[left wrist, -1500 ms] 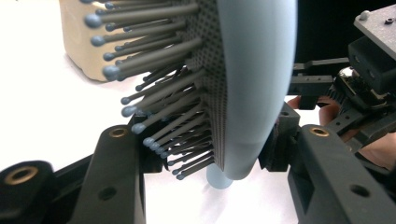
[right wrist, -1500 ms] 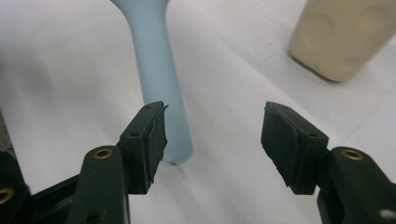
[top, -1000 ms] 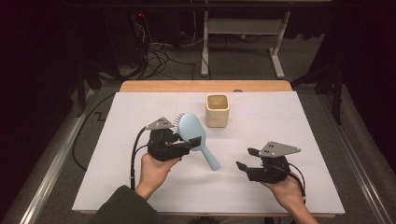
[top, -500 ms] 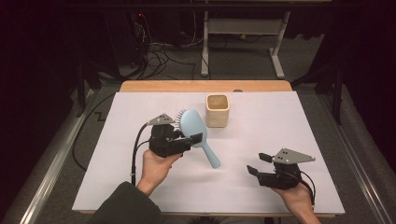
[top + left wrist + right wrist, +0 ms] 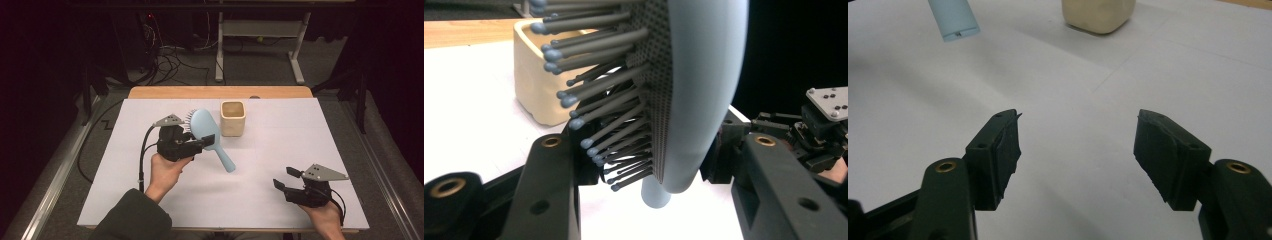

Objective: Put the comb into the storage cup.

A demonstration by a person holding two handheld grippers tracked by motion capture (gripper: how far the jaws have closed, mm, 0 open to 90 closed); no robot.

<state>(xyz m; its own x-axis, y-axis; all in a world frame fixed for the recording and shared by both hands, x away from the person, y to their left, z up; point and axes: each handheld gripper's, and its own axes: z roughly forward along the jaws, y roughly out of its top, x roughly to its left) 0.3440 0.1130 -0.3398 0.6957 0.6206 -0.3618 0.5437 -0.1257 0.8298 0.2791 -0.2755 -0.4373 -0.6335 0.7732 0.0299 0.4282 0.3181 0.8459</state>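
Observation:
A light blue hairbrush (image 5: 205,131) is held above the white table sheet (image 5: 260,150), its handle slanting down to the right. My left gripper (image 5: 200,144) is shut on the brush's head. In the left gripper view the brush (image 5: 694,100) stands between the jaws with its grey bristles pointing left, and my left gripper (image 5: 656,145) clamps its lower part. My right gripper (image 5: 283,177) rests low near the table's front right, open and with nothing in it. The right gripper view shows the right gripper (image 5: 1078,150) with wide-apart jaws over bare sheet, the brush handle's end (image 5: 954,17) farther off.
A cream square cup (image 5: 233,118) stands upright behind the brush, near the table's back middle; it also appears as the cup (image 5: 536,90) and the cup (image 5: 1098,12). A wooden strip (image 5: 220,92) edges the far side. Cables and a desk frame lie on the floor beyond.
My right gripper has moved to the right and down toward the front edge, still open. The left gripper and the brush have stayed in place.

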